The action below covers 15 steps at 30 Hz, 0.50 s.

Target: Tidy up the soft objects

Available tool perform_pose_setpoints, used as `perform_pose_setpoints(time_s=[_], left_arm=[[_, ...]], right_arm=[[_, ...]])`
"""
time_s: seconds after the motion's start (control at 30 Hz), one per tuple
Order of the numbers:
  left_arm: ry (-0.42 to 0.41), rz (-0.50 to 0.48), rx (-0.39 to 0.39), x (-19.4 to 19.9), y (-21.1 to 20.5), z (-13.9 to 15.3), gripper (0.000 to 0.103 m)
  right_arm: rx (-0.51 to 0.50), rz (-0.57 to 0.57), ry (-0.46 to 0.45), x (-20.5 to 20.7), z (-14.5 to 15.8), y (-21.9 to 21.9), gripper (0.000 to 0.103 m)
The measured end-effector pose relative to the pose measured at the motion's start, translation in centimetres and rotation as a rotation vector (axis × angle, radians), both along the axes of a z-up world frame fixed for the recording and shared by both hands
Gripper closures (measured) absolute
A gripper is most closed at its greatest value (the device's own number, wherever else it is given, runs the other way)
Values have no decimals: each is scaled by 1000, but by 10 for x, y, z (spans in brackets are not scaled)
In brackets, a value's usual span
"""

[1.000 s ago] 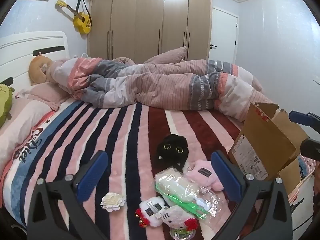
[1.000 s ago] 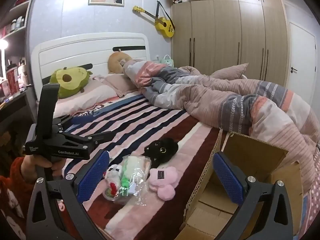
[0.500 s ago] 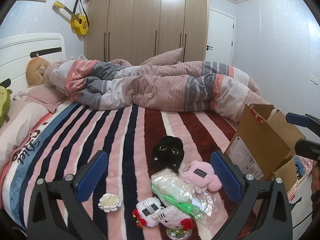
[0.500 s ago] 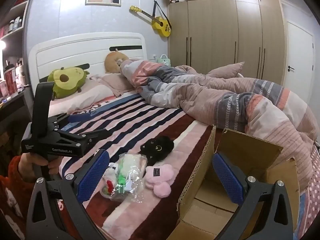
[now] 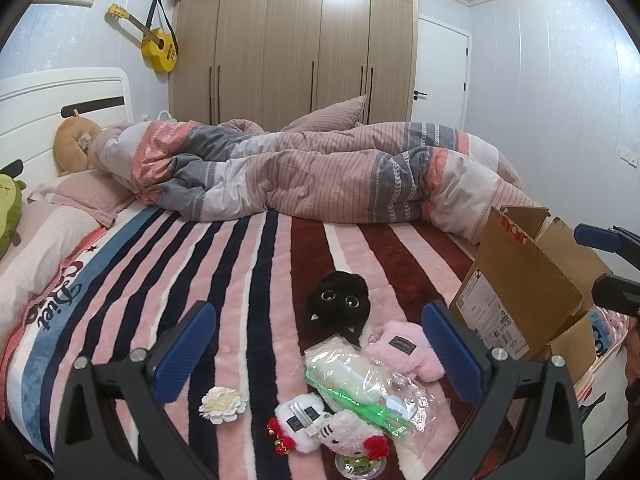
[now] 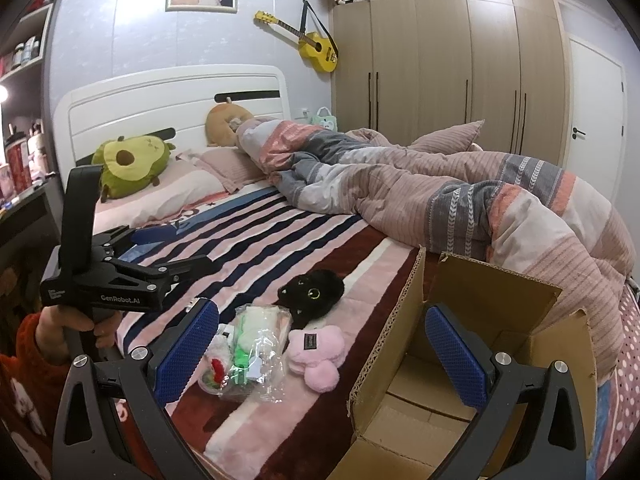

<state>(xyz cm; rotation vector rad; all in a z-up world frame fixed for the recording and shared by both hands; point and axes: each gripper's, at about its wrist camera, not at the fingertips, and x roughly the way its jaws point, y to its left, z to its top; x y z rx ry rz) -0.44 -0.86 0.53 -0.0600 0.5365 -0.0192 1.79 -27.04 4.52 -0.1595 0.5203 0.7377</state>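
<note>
Left wrist view: our left gripper (image 5: 320,354) hangs above the near edge of the bed, its blue-padded jaws spread wide with nothing between them. Below it the soft things lie in a loose cluster on the striped blanket (image 5: 224,280). The black cat (image 5: 338,306) sits farthest from us, face up. Just beside it, toward the box, lies the pink plush (image 5: 406,354), and in front of the cat the clear bag (image 5: 368,390) holds a cream roll and a green strip. The white kitty (image 5: 328,430) with red bows lies nearest us, touching the bag's near end. The white flower (image 5: 223,404) sits apart on the left side of the cluster. A small clear cup shows at the bottom edge, partly cut off.

The open box (image 5: 520,292) stands to the right of the toys, near the pink plush, flaps up. Behind everything the quilt (image 5: 320,176) is heaped across the bed.

In the right wrist view, our right gripper (image 6: 322,354) is likewise wide open and holds nothing. One pad hangs over the toys and the other over the box (image 6: 460,360), whose inside shows only bare cardboard. The cat (image 6: 314,292), pink plush (image 6: 318,354) and bag (image 6: 260,344) lie just left of the box wall. We see the left gripper (image 6: 168,250) off to the left, held in a hand (image 6: 68,330) with a red sleeve. An avocado pillow (image 6: 128,162) rests by the headboard.
</note>
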Motion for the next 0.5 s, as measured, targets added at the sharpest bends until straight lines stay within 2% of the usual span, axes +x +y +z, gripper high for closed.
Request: perform_pose_setpoints(time_s=[0.5], left_arm=[[-1, 0, -1, -2, 1, 0, 0]], right_arm=[[1, -1, 2, 0, 1, -2, 0]])
